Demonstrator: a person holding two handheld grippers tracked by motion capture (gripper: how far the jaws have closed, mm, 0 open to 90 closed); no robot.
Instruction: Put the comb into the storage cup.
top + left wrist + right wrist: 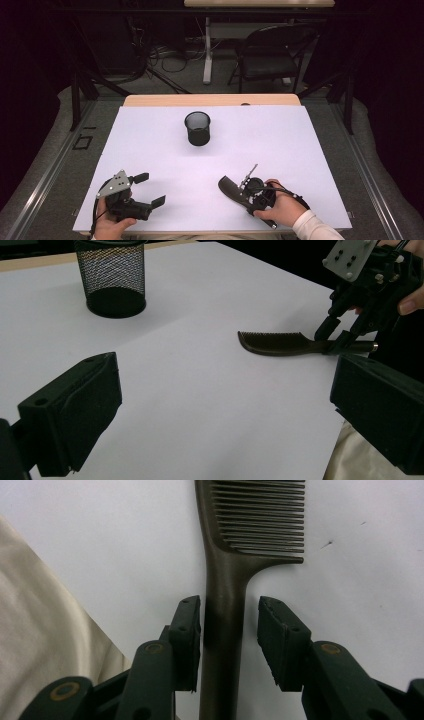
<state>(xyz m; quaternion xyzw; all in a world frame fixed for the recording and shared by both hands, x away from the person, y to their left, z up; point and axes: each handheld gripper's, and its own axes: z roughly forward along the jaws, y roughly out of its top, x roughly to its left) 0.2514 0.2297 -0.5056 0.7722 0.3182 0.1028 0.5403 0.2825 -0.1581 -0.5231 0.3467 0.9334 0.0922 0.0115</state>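
Right gripper view puts us right at the action: the right gripper (227, 635) has its two dark fingers (187, 640) straddling the handle of the comb (225, 590). One finger looks to be touching the handle; the other stands off with a sliver of white showing, so this is not a grip yet. The comb lies flat on the worktop (360, 570), near the front edge on the person's right, teeth pointing away.

My read: this is the grasp step, with the pickup yet to come. The next move calls for closing squarely on that narrow handle, then a clean lift; the mesh cup (197, 128), well apart toward the back, looks the likely target.

In the left gripper view, the left gripper (220, 405) has its fingers spread wide with nothing between them, hovering over bare worktop.

Materials now. The comb is dark brown, smooth and matte, probably plastic, with fine even teeth and a slim rounded handle that may slip or roll. The fingers are blocky and flat-faced. The cup is black wire mesh, round, open-topped, upright. The worktop is a plain white sheet, smooth, with a wood edge at the back.
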